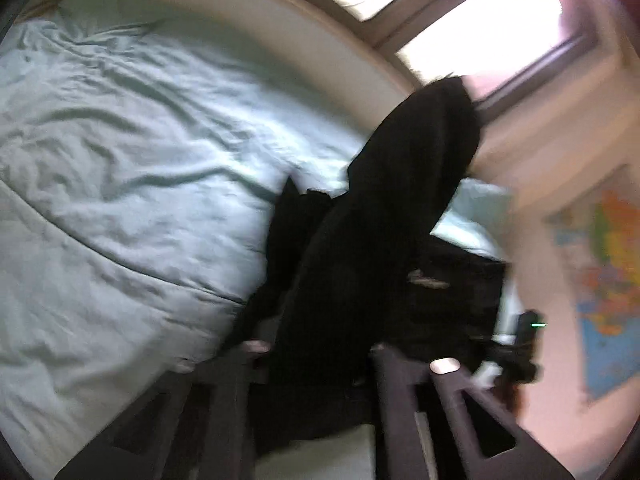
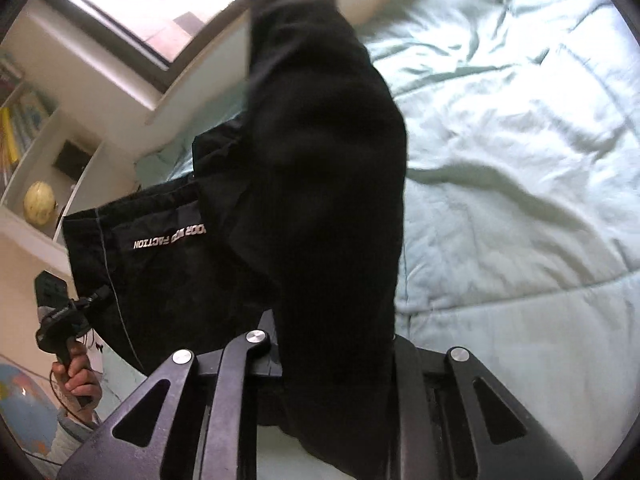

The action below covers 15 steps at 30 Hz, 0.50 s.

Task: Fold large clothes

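A large black garment is held up above a bed with a pale green duvet. My left gripper is shut on one part of the black cloth, which runs up between its fingers. My right gripper is shut on another part of the black garment, which hangs in front of the lens. A panel with white lettering hangs to the left in the right wrist view. The left gripper also shows there, held in a hand at the lower left.
The duvet covers most of the bed. A window is behind the bed. A world map hangs on the wall. Shelves with books and a yellow ball stand beside the bed, and a globe sits below.
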Each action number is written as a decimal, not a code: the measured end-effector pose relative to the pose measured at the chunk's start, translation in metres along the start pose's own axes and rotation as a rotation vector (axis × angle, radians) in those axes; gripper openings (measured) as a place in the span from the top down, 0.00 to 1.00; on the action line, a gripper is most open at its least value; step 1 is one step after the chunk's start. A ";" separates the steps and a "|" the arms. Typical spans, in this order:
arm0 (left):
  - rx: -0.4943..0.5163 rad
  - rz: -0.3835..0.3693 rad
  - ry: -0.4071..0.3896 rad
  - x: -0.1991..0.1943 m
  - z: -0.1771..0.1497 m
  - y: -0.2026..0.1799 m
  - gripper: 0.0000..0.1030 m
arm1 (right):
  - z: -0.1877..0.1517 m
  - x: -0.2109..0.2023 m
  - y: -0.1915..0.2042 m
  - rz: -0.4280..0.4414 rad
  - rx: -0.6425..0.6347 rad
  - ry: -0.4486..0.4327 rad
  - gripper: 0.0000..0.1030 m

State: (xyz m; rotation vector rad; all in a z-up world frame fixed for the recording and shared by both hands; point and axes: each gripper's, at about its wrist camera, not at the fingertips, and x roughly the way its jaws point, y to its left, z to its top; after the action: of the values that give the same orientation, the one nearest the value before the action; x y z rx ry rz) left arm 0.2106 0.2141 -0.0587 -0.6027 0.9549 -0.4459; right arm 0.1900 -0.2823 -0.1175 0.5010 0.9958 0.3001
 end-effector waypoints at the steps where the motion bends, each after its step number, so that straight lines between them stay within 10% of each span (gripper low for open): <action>1: 0.017 0.001 -0.012 -0.012 -0.008 -0.011 0.91 | -0.005 -0.009 0.005 0.013 -0.002 -0.004 0.77; 11: 0.078 0.291 0.173 0.042 -0.032 0.026 0.88 | -0.053 0.015 0.005 -0.211 0.054 0.096 0.78; 15: 0.108 0.357 0.195 0.070 -0.007 0.049 0.59 | -0.060 0.019 -0.021 -0.253 0.120 0.097 0.65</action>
State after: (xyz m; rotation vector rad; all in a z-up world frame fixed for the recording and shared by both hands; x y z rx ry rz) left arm 0.2448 0.2077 -0.1369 -0.2840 1.1903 -0.2364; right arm 0.1484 -0.2756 -0.1693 0.4663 1.1640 0.0379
